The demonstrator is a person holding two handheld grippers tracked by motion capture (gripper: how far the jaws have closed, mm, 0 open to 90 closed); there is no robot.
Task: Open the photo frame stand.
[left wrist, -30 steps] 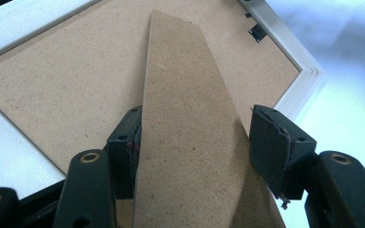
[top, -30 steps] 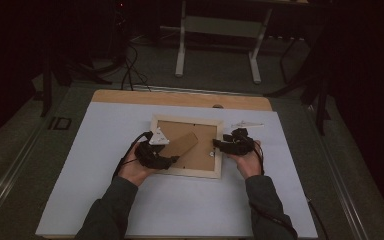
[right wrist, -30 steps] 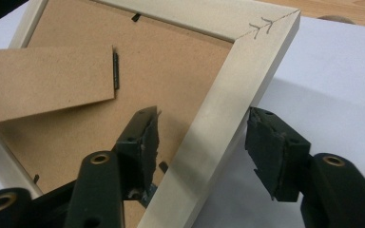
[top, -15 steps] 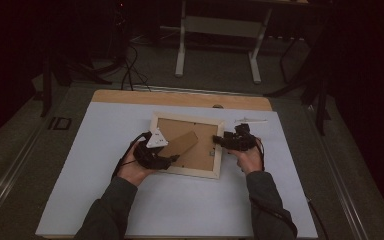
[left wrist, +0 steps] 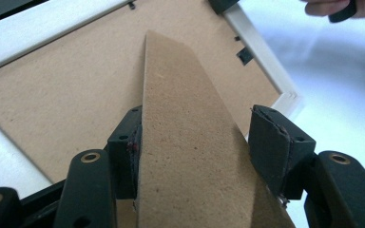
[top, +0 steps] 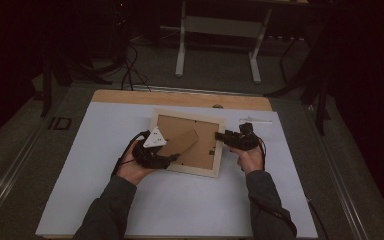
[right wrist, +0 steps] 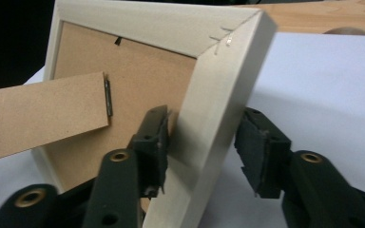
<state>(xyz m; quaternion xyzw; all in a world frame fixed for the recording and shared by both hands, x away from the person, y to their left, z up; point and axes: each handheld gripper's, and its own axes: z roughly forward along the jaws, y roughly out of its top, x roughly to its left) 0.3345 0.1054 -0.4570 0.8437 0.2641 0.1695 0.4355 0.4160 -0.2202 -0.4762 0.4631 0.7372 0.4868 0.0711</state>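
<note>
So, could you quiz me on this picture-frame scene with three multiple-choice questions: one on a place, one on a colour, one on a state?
1. Where does the picture frame lie?
A. on the white mat
B. on the floor
C. on a chair

2. What colour is the frame's stand flap?
A. blue
B. brown
C. green

3. How does the frame lie?
A. glass side up
B. upright on its stand
C. back side up

Answers:
1 A, the high view shows it flat on the mat.
2 B, the left gripper view shows brown board.
3 C, the backing board and stand face upward.
</note>
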